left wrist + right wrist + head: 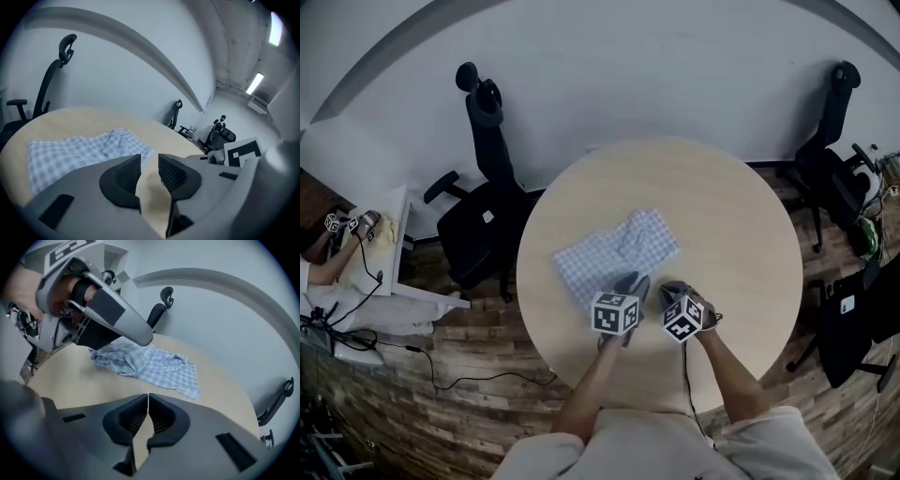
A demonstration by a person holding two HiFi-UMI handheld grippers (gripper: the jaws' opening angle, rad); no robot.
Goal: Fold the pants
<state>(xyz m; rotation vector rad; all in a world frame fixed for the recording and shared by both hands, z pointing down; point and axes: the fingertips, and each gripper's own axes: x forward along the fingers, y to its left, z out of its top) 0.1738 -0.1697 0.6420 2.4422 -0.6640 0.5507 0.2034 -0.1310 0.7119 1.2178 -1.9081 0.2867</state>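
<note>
A pale blue-and-white check is shown on the pants [614,253]. The table [741,216] is coloured light beige. The chair [478,225] at left is black, and the floor [478,352] is patterned in brown planks.

You wear a pale cream top [656,445] | your left tongs [149,164]: grey shell, black ribbed pads [172,172], black-and-white marker cube [615,313] | your right tongs [148,401]: alike, thin dark cable [686,375]

A round pale-wood desk [741,216] stands on a wood-plank floor [478,347] before a plain white wall [656,66]. 1 black office chair [483,220] stands at its left and a second chair [830,159] at its right. Black cables [431,361] trail across the floor. 2 ceiling strip lights [255,82] glow.
</note>
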